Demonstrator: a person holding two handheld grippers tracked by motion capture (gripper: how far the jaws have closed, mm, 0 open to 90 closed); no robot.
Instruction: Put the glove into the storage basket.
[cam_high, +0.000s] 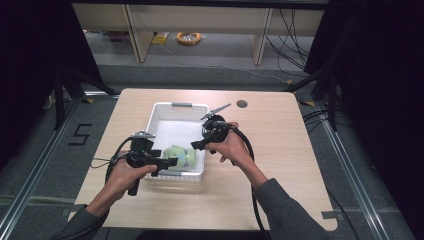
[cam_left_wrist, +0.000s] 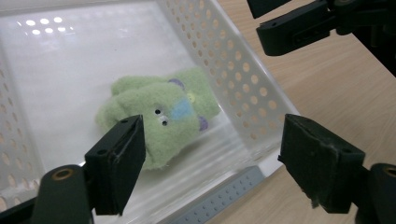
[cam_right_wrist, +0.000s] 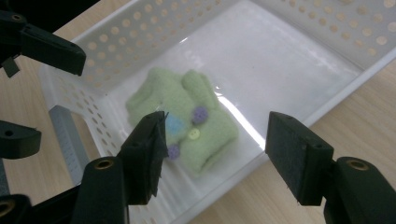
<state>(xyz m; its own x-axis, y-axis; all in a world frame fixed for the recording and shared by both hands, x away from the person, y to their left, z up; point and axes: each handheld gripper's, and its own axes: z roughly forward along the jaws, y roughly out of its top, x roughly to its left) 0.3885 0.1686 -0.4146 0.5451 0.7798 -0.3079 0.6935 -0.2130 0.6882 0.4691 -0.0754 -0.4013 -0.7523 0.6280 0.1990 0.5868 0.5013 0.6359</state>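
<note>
Green plush toy (cam_high: 178, 154) in white perforated plastic basket (cam_high: 165, 111) at frame centre on wooden surface (cam_high: 280, 145), left hand-held gripper (cam_high: 170, 162) and right hand-held gripper (cam_high: 195, 145) both spread apart, empty

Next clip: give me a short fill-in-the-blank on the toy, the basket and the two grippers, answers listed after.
1. The green plush toy lies inside the white perforated ____.
2. The left gripper and the right gripper both have their fingers ____, holding nothing.
3. The basket stands on a light ____ table.
4. The small round buttons on the toy are purple and ____.

Missing words: basket; open; wooden; yellow
</note>
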